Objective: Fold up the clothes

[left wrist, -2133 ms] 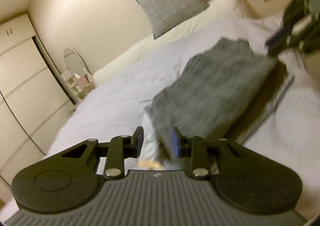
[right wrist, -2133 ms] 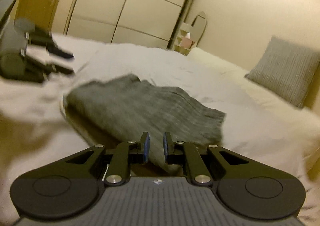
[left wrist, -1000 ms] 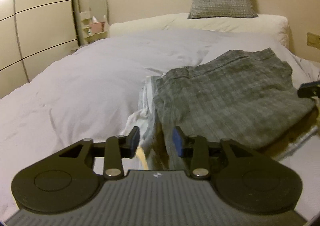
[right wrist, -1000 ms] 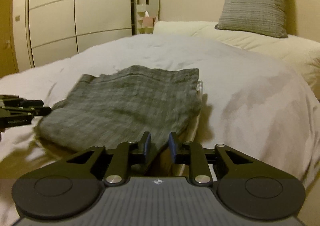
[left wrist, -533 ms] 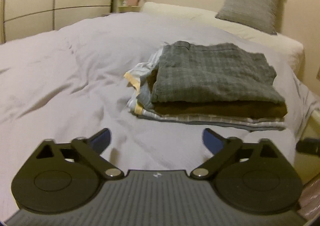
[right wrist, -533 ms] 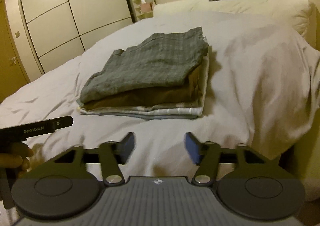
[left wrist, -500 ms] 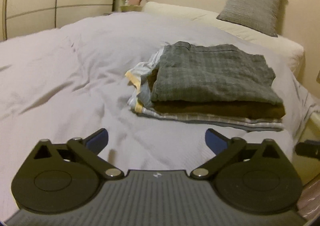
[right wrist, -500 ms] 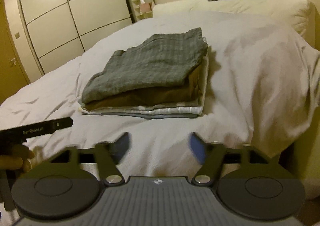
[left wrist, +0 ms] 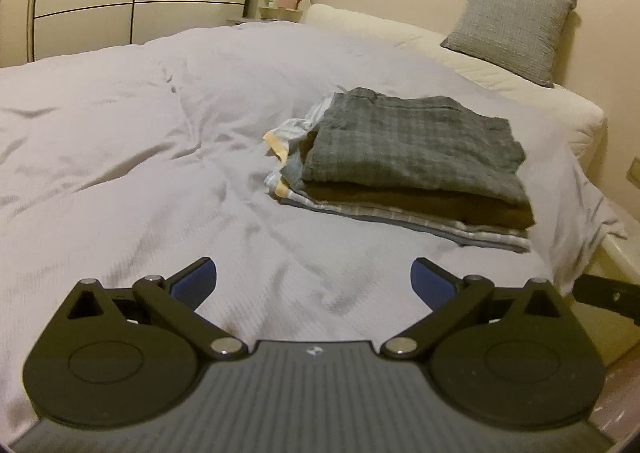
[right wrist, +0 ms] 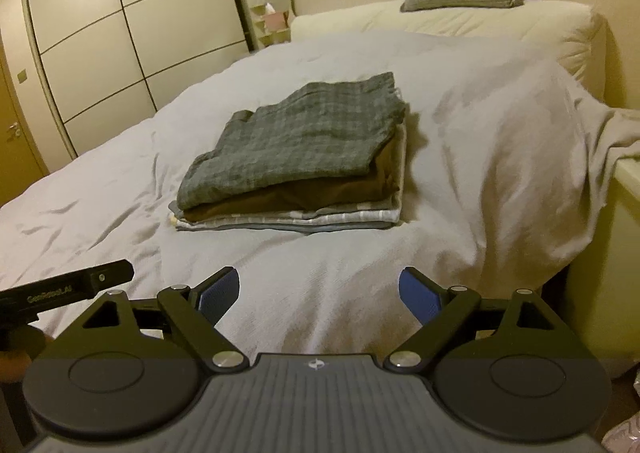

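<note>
A stack of folded clothes (left wrist: pixel 404 169) lies on the white duvet (left wrist: pixel 140 157): a grey checked garment (left wrist: pixel 408 137) on top, a brown one (left wrist: pixel 424 203) under it, striped pale pieces (left wrist: pixel 472 231) at the bottom. The right wrist view shows the same stack (right wrist: pixel 296 173) with the grey garment (right wrist: pixel 304 133) uppermost. My left gripper (left wrist: pixel 314 281) hangs open over the duvet, short of the stack, holding nothing. My right gripper (right wrist: pixel 319 293) is open too, near the bed's edge, well back from the stack.
A grey cushion (left wrist: pixel 512 25) leans on the cream headboard pillow (left wrist: pixel 500 81). Wardrobe doors (right wrist: pixel 132 33) and a small mirror shelf (right wrist: pixel 274 9) stand beyond the bed. The bed's side drops off at right (right wrist: pixel 592 213). The other gripper's black tip (right wrist: pixel 68 289) shows at left.
Both grippers let go of the grey garment, opened wide and drew back from the stack, which now lies settled on the duvet.
</note>
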